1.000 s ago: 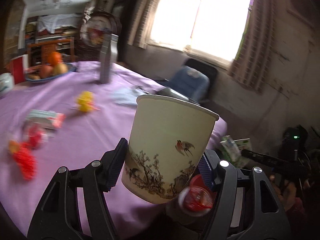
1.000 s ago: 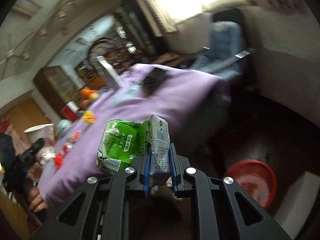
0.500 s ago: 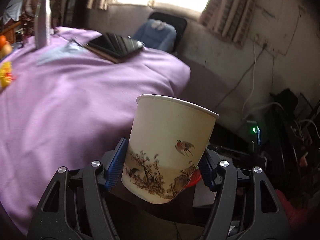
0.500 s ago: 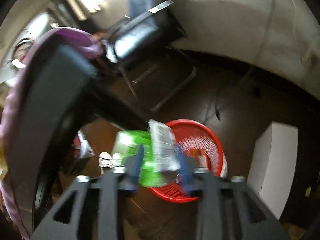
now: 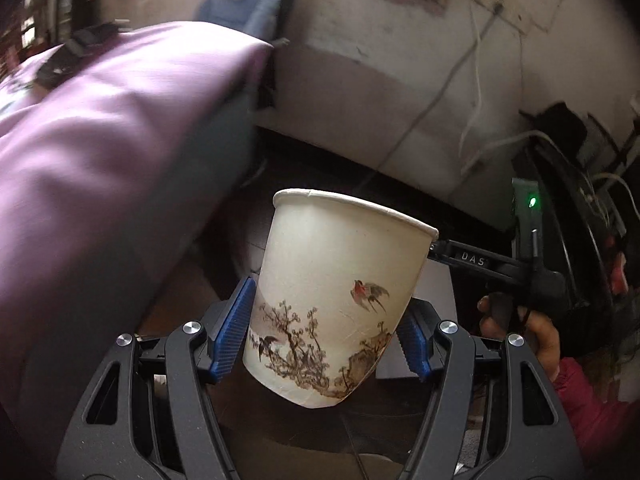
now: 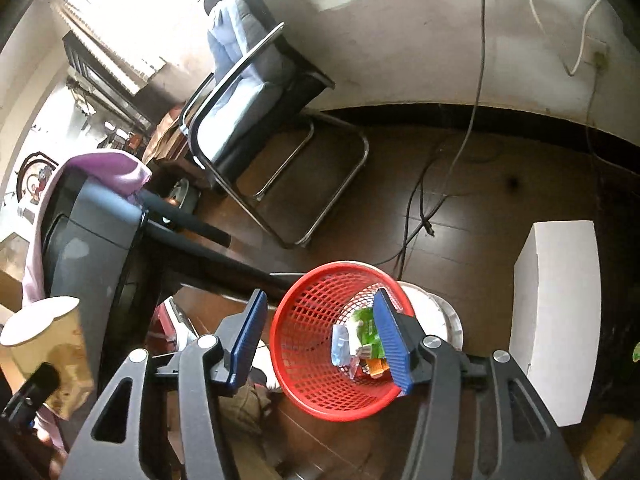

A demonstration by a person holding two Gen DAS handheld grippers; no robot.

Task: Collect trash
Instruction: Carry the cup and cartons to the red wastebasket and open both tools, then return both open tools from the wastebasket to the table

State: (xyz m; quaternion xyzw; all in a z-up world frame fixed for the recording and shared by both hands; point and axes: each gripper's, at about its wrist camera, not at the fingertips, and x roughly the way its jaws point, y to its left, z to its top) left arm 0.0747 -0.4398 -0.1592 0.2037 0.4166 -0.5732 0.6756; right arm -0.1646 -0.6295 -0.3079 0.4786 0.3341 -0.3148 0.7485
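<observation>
My left gripper is shut on a white paper cup painted with birds and branches, held beside the purple-covered table above the floor. The cup also shows at the left edge of the right wrist view. My right gripper is open and empty, right above a red mesh trash basket. A green carton lies inside the basket with other wrappers.
A grey chair with a metal frame stands by the wall. A white box stands on the floor to the right of the basket. Cables run across the dark floor. The table's dark leg slants toward the basket.
My right gripper swung down over the red basket, opened and let go of the green carton, which now lies in the basket. My left gripper carried the cup off the table edge.
</observation>
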